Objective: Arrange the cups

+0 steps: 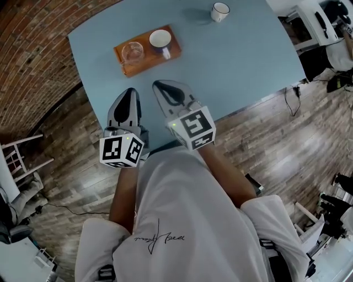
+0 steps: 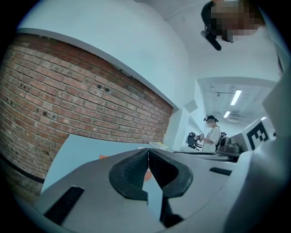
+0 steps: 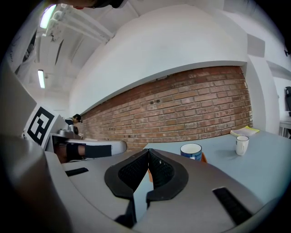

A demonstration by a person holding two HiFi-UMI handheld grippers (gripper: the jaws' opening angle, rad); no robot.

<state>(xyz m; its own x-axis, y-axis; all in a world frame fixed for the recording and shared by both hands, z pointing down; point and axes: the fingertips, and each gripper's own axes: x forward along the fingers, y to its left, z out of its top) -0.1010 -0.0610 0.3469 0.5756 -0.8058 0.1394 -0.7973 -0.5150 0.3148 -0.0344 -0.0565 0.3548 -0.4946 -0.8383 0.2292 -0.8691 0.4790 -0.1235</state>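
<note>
Left gripper (image 1: 130, 91) and right gripper (image 1: 158, 84) are both pressed together, empty, so the right should probably spread before reaching the white cup (image 1: 220, 11) well ahead to its right, beyond the tray (image 1: 174, 47) holding mug (image 1: 160, 39) and glass (image 1: 133, 52)

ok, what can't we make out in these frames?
Glass cup: hidden in both gripper views, behind the shut left gripper and right gripper.
Tray: left gripper view shows only orange slivers past the jaws.
Yellow-topped item at the table's far edge: too small in right gripper view; absent from head view.
</note>
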